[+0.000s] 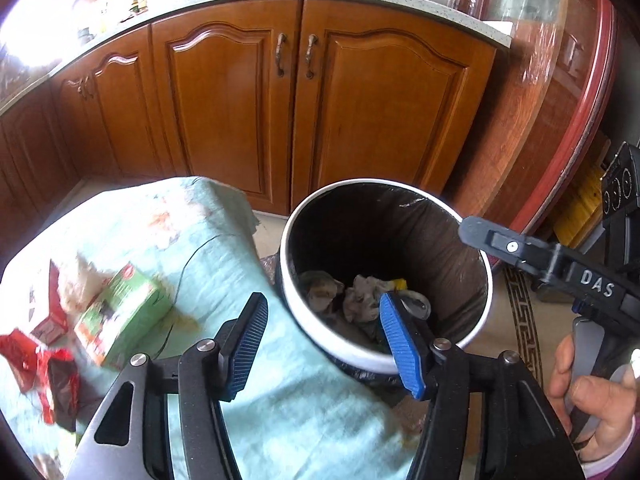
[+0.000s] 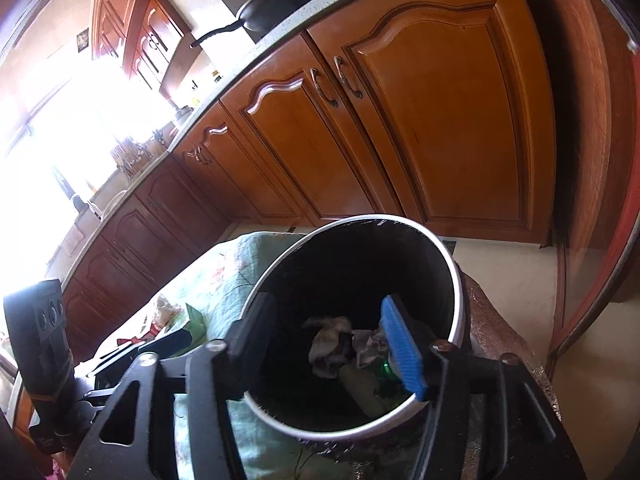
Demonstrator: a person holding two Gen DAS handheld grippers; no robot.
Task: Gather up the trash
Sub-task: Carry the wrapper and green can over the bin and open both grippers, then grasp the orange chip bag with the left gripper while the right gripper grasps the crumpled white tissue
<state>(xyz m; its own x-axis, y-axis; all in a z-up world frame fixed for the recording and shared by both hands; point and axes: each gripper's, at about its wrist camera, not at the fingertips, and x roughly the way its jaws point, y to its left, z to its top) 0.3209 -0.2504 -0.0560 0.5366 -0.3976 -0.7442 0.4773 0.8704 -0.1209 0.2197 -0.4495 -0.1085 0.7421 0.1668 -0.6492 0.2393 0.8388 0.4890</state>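
A round white-rimmed trash bin [image 1: 362, 358] with a dark liner stands on the floor beside a low table covered in a pale green cloth [image 1: 224, 248]. It holds crumpled paper [image 1: 362, 296] and other scraps. On the cloth lie a green carton [image 1: 128, 312] and red wrappers [image 1: 52, 376]. My left gripper [image 1: 324, 344] is open and empty, over the table edge and the bin's near rim. My right gripper [image 2: 326, 344] is open and empty above the bin [image 2: 454, 276], with crumpled paper [image 2: 330, 344] below it. The right gripper also shows in the left wrist view [image 1: 520, 250].
Wooden kitchen cabinets [image 1: 280, 112] stand behind the bin under a speckled counter. A round glass-topped table with a red rim [image 1: 580, 120] is at the right. A patterned rug [image 1: 524, 320] lies on the floor by the bin.
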